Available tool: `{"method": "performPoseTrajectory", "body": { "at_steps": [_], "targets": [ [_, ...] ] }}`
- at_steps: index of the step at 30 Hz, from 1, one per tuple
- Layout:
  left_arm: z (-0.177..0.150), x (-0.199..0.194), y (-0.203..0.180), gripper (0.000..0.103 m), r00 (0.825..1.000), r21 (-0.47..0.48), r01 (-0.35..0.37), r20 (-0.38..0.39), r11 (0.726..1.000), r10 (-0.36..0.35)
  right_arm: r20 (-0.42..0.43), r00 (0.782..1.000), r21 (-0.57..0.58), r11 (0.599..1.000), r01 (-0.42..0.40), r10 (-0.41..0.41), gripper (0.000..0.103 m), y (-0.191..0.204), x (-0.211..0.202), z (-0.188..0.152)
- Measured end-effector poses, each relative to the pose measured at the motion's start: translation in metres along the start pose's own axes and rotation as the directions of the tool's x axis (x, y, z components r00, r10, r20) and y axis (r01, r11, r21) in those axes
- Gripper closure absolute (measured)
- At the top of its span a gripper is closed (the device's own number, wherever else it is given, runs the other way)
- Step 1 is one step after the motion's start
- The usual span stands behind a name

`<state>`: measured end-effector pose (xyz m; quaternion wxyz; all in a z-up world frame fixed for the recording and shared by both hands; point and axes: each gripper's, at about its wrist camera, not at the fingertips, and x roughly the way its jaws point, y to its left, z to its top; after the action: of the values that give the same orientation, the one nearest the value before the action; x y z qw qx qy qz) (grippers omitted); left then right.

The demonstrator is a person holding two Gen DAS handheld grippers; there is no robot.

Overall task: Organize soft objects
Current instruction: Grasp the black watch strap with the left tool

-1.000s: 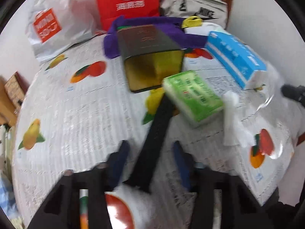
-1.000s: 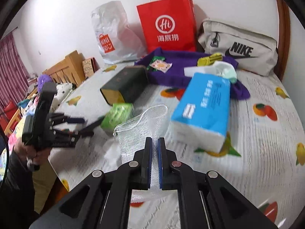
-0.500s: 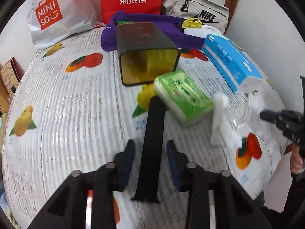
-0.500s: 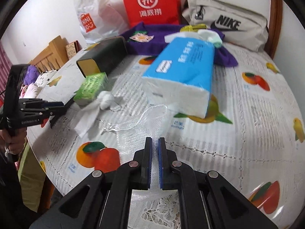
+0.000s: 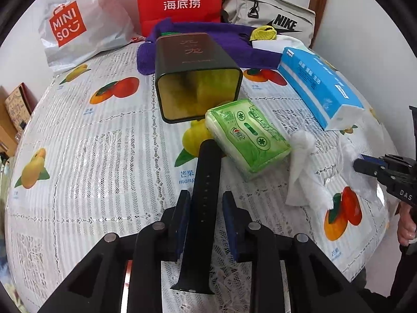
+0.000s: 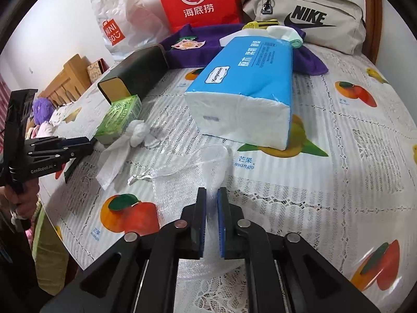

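Observation:
A black watch strap [image 5: 206, 172] runs lengthwise between the fingers of my left gripper [image 5: 206, 194]. The jaws are closing and the pads sit against its edges. Its far end touches a green tissue pack [image 5: 247, 135]. My right gripper [image 6: 211, 190] is low over the table's front edge. Its jaws are opening, leaving a narrow gap with a sheer white mesh bag [image 6: 187, 167] limp between the pads, the rest spread on the cloth. A knotted white tissue [image 6: 122, 146] lies between the two grippers. The left gripper [image 6: 90, 142] shows at the right view's left edge.
A blue tissue pack [image 6: 250, 78] lies just beyond the mesh. A dark tin [image 5: 195, 60] lies on its side, its mouth facing me. Behind are a purple towel [image 5: 234, 41], a red paper bag [image 5: 179, 0], a white shopping bag [image 5: 75, 23] and a beige bag [image 6: 307, 18]. A hand [image 5: 406, 224] holds the right gripper.
My right gripper came down with the mesh bag, laid it on the cloth and parted its pads slightly. The left jaws narrowed around the strap, which turned from slanted to straight.

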<state>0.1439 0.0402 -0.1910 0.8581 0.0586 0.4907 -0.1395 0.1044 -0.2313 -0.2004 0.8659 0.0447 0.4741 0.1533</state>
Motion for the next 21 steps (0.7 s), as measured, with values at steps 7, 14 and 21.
{"method": "performPoseTrajectory", "body": {
  "at_steps": [7, 14, 21],
  "targets": [
    [-0.003, -0.004, -0.001, 0.083, 1.000, 0.009, -0.011, 0.003, 1.000, 0.011, 0.031, 0.998, -0.044, 0.998, 0.047, -0.045, 0.097, 0.010, 0.004, 0.000],
    [-0.007, -0.020, 0.000, 0.083, 0.999, -0.025, -0.021, 0.030, 0.999, 0.021, 0.040, 0.999, -0.034, 0.999, 0.028, -0.027, 0.099, 0.011, -0.013, 0.000],
    [-0.003, -0.039, 0.005, 0.083, 0.998, -0.064, -0.011, 0.061, 0.998, 0.015, 0.055, 0.998, -0.014, 1.000, 0.003, -0.002, 0.099, 0.010, -0.032, 0.005]
  ]
}}
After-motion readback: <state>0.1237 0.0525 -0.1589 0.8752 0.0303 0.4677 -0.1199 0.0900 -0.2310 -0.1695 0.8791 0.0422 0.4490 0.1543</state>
